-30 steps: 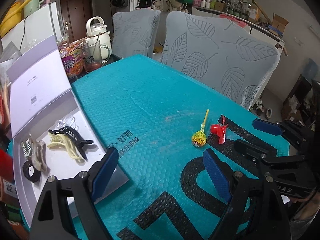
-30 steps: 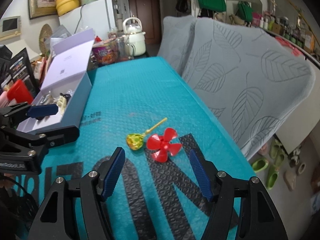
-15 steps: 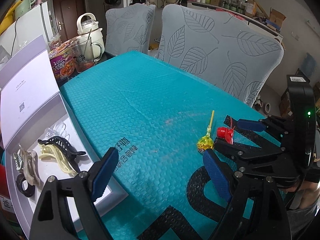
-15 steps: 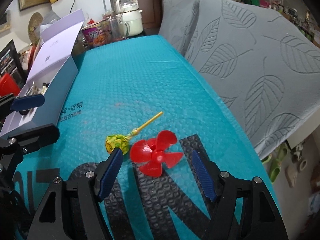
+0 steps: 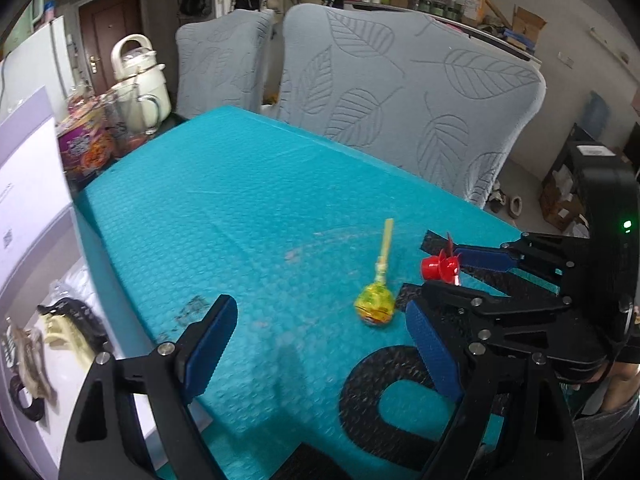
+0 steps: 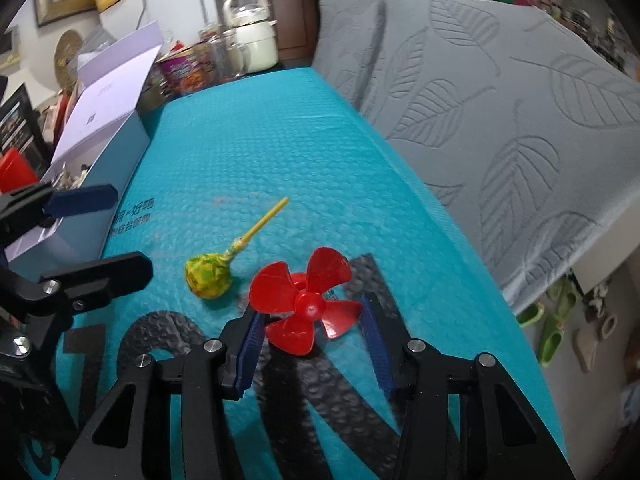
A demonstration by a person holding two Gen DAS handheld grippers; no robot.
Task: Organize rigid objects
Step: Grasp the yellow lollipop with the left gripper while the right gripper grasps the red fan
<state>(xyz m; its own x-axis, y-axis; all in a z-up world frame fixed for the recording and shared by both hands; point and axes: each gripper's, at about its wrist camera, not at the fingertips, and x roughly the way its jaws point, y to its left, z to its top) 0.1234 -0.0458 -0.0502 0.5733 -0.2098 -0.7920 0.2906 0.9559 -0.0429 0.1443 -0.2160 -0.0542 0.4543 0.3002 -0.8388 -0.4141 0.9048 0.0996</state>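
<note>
A red plastic propeller (image 6: 306,307) lies on the teal bubble mat (image 6: 260,160), between the blue pads of my right gripper (image 6: 310,338), which is open around it with small gaps on both sides. It also shows in the left wrist view (image 5: 440,267). A yellow-green lollipop (image 6: 210,274) lies just left of it; it also shows in the left wrist view (image 5: 376,303). My left gripper (image 5: 320,348) is open and empty, hovering low over the mat left of the lollipop.
An open white box (image 5: 36,280) holding hair clips (image 5: 68,320) stands at the mat's left edge. A cream kettle (image 5: 138,80), a glass mug and a noodle cup stand at the far end. Two leaf-pattern chairs (image 5: 400,92) line the right side.
My right gripper has moved forward and down until its pads flank the red propeller, and its jaws have narrowed. The left gripper has shifted right, toward the lollipop.
</note>
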